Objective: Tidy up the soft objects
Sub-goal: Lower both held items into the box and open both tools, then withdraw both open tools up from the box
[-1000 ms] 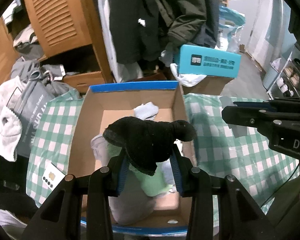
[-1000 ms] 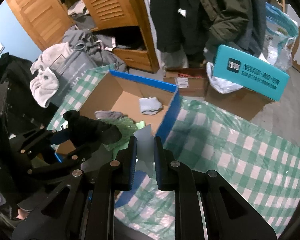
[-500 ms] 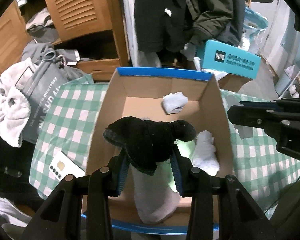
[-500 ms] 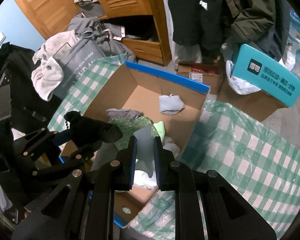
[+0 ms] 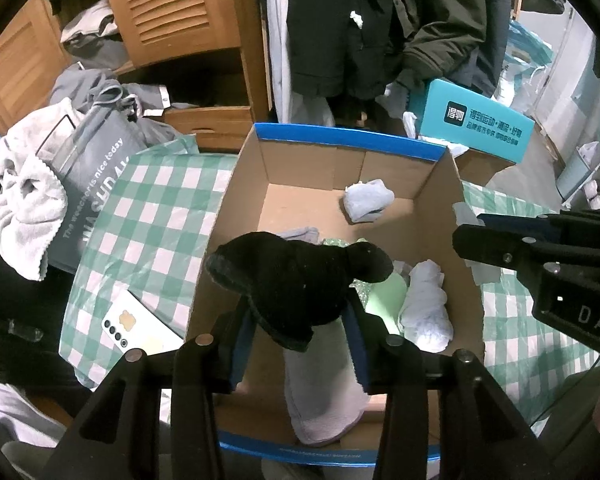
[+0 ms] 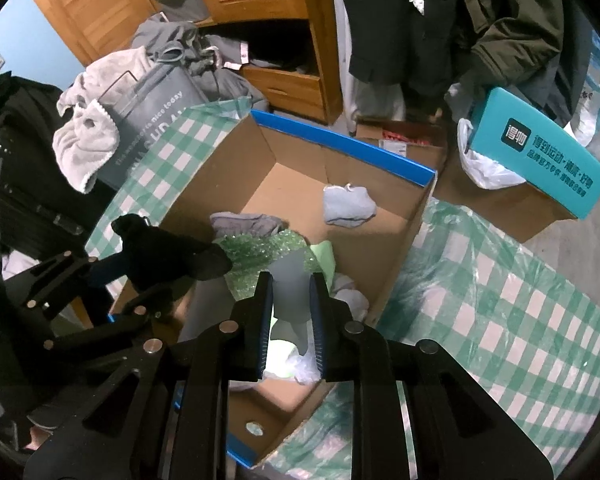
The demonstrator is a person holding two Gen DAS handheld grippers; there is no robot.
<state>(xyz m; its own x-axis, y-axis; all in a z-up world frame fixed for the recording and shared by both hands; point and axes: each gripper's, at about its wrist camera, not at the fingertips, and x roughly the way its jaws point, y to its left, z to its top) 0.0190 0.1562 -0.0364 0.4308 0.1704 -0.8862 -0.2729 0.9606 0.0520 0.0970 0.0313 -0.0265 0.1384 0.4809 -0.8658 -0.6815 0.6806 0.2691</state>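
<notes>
Left gripper: holds a black sock between its blue pads; the jaws are opening, with the sock still between them and apparently still touched on both sides. The sock bunches above the pads and droops over their tips, as limp fabric does when pinched at its middle.

Right gripper: holds a pale grey sock between narrow-set jaws; these jaws are also opening, the fabric still between them and hanging down past the pads.

Position of both loads: above the open cardboard box, inside its rim. Judgement: both grippers point steeply down over the box so that each sock falls inside the walls on release.

Box: blue-edged, standing on the table, which carries a green-and-white checked cloth. Its open top faces the grippers, which permits a drop without any lowering to the floor of the box.

Box contents: a light blue rolled sock near the far wall; a white rolled piece by the right wall; a long pale grey item at the near wall; green pieces in the middle.

Stage, as judged: release in progress; both socks are not yet free.

Risk: limp fabric may cling to a pad.

Beside the box: a white phone on the cloth, clear of the drop.
</notes>
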